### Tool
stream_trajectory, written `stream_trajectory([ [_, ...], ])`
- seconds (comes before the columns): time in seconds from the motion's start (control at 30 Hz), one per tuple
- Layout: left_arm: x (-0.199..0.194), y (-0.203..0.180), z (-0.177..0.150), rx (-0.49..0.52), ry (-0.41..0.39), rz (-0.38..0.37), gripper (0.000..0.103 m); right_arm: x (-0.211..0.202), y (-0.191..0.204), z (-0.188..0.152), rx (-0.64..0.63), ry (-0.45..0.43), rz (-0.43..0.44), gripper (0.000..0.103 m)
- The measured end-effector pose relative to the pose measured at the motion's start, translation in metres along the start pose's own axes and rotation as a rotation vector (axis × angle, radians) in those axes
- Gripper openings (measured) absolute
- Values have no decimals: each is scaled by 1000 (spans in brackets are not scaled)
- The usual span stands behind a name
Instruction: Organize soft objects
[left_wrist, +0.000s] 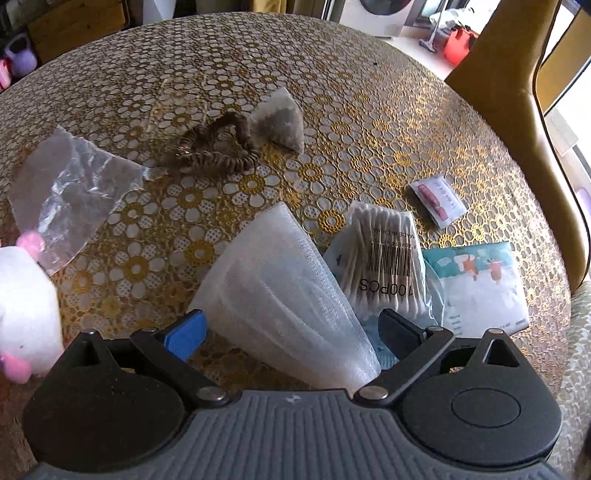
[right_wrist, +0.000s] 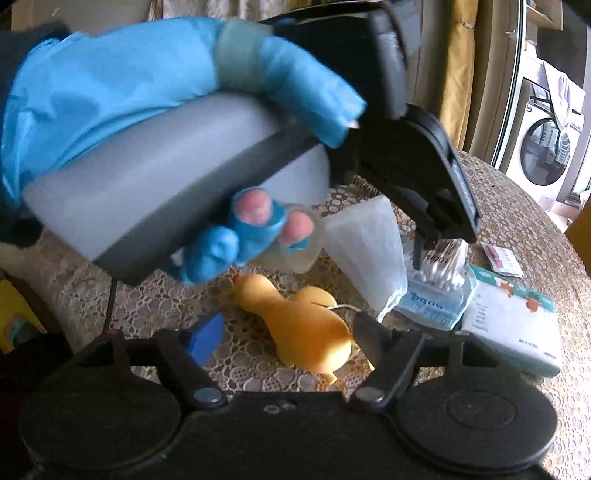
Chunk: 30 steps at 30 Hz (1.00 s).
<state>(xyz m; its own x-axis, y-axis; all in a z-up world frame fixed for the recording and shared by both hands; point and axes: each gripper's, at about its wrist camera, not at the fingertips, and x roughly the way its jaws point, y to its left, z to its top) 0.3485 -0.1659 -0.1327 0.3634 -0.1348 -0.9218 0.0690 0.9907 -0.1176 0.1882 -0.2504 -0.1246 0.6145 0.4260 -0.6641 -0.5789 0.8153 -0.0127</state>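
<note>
On the table (left_wrist: 369, 122), left gripper (left_wrist: 291, 334) spread around foam sleeve (left_wrist: 284, 288) beside swabs (left_wrist: 384, 258); only right view shows right gripper (right_wrist: 284, 334) spread over yellow duck (right_wrist: 299, 325), plus gloved hand (right_wrist: 122, 103) holding the other tool.

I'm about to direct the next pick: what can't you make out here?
- Plush, left wrist view: blurred and cut by the left edge.
- Sachet print: too small to read.
- Swab pack, right wrist view: partly hidden by the left tool.
- Duck: tail hidden behind the right tool.
</note>
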Motion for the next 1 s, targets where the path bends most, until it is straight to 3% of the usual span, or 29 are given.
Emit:
stream_trajectory([
  [0.27,10,-1,-2,10,4,-4,96,9,3,-3,-38,6,-35,71],
  [0.43,5,5,-2,-1,-18,-5,76,15,9,-6,-72,10,-67,66],
  [0.53,1,9,-2,-13,-29,-14,66,18,11,-10,-79,4,-92,55],
  [0.7,-2,15,-3,-22,-39,-48,38,16,8,-11,-63,-9,-116,37],
  [0.9,-6,20,-10,-26,-52,-61,22,5,12,-11,-34,-31,-105,29],
  [1.0,-12,27,-14,-24,-68,-81,21,-8,13,-9,-27,-63,-80,28],
])
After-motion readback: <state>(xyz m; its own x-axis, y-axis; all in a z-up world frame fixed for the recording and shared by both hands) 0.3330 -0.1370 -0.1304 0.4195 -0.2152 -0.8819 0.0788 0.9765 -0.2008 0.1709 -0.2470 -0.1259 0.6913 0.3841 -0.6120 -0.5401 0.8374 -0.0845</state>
